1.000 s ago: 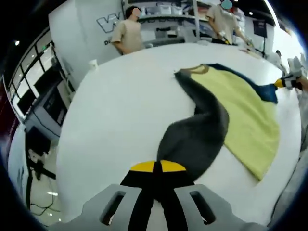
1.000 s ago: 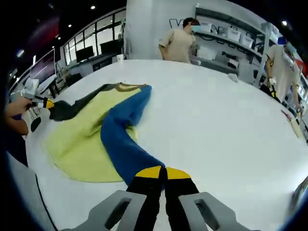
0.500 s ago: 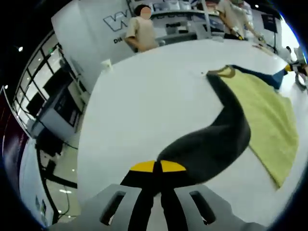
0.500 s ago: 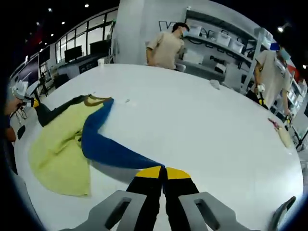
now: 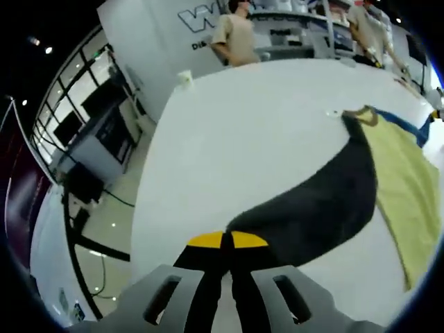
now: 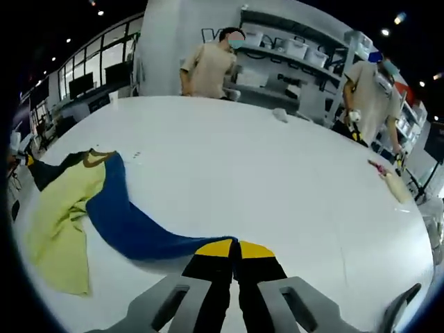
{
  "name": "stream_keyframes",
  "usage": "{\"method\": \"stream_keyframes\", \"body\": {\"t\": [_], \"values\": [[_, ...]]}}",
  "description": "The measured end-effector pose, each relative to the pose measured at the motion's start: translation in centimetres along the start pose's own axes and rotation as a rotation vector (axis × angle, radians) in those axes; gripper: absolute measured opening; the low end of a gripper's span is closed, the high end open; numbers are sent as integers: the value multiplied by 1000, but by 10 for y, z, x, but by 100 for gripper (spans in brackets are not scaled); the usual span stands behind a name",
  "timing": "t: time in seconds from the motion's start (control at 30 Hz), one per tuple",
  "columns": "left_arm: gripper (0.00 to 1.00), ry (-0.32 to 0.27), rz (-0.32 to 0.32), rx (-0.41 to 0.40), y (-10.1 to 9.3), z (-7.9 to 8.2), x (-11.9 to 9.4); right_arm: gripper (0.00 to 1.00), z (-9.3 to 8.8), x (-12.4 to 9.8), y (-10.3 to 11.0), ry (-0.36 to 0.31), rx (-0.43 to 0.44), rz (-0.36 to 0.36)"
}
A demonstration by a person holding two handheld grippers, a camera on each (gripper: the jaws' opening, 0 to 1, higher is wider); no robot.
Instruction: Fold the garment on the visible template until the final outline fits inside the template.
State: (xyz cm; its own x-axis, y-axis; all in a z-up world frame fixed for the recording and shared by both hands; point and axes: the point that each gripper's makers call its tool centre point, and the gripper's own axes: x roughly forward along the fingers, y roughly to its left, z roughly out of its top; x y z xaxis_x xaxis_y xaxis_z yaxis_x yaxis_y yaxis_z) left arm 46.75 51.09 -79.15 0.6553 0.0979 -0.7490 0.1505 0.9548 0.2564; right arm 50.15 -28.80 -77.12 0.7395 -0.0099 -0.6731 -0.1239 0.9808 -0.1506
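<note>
The garment is a yellow top (image 5: 406,187) with one dark grey sleeve (image 5: 319,205) and one blue sleeve (image 6: 128,225), lying on a large white table (image 5: 236,132). My left gripper (image 5: 227,241) is shut on the end of the grey sleeve, which stretches away to the brown collar (image 5: 364,114). My right gripper (image 6: 236,248) is shut on the end of the blue sleeve, which runs left to the yellow body (image 6: 59,222) and collar (image 6: 94,158). Both sleeves are pulled out sideways from the body. I see no template outline on the table.
A person in a beige shirt (image 6: 207,69) stands at the table's far edge, another (image 6: 371,94) at the right by shelving. A paper cup (image 5: 184,76) and small items (image 6: 392,182) sit near the table's edges. The floor drops off left of the table (image 5: 104,229).
Both grippers have pulled their sleeve ends outward, away from the body. The grey and blue sleeves now lie stretched out flatter, and the yellow body looks farther off in both views.
</note>
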Motion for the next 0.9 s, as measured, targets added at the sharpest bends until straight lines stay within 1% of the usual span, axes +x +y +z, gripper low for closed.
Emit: {"method": "stream_keyframes", "body": {"t": [0.13, 0.17, 0.2, 0.23, 0.27, 0.33, 0.43, 0.57, 0.63, 0.67, 0.7, 0.73, 0.77, 0.8, 0.87, 0.9], "values": [[0, 24, 28, -13, 11, -7, 1, 0, -3, 10, -15, 8, 10, -22], [0, 36, 20, -89, 14, -13, 1, 0, -4, 11, -20, 9, 17, -31], [0, 39, 23, -103, 18, -16, 0, 0, -5, 12, -22, 14, 17, -42], [0, 45, 28, -99, 21, -18, -1, 0, -5, 11, -24, 21, 17, -58], [0, 52, 35, -104, 27, -23, -2, 0, -5, 11, -25, 19, 22, -58], [0, 65, 42, -108, 32, -30, -1, 0, -7, 15, -27, 26, 32, -58], [0, 83, 42, -101, 30, -38, -3, 0, -8, 15, -24, 33, 23, -57], [0, 93, 47, -102, 28, -43, 3, 0, -9, 18, -25, 38, 21, -59], [5, 90, 46, -104, 25, -44, 3, 0, -10, 21, -23, 41, 12, -60], [10, 59, 55, -105, 19, -38, 1, 0, -10, 21, -25, 42, -6, -81], [17, 54, 58, -105, 18, -37, 0, 1, -8, 20, -24, 41, -10, -79], [22, 48, 59, -101, 22, -34, 3, 0, -7, 19, -23, 37, -5, -74], [26, 46, 59, -105, 23, -33, 4, 0, -5, 21, -23, 31, 4, -63], [29, 44, 59, -109, 18, -33, 2, 1, -5, 20, -23, 31, 3, -65], [31, 33, 63, -138, 17, -32, 0, 4, -3, 19, -24, 29, 0, -68], [32, 27, 62, -145, 16, -30, -1, 7, -3, 19, -25, 28, 3, -69]]}}
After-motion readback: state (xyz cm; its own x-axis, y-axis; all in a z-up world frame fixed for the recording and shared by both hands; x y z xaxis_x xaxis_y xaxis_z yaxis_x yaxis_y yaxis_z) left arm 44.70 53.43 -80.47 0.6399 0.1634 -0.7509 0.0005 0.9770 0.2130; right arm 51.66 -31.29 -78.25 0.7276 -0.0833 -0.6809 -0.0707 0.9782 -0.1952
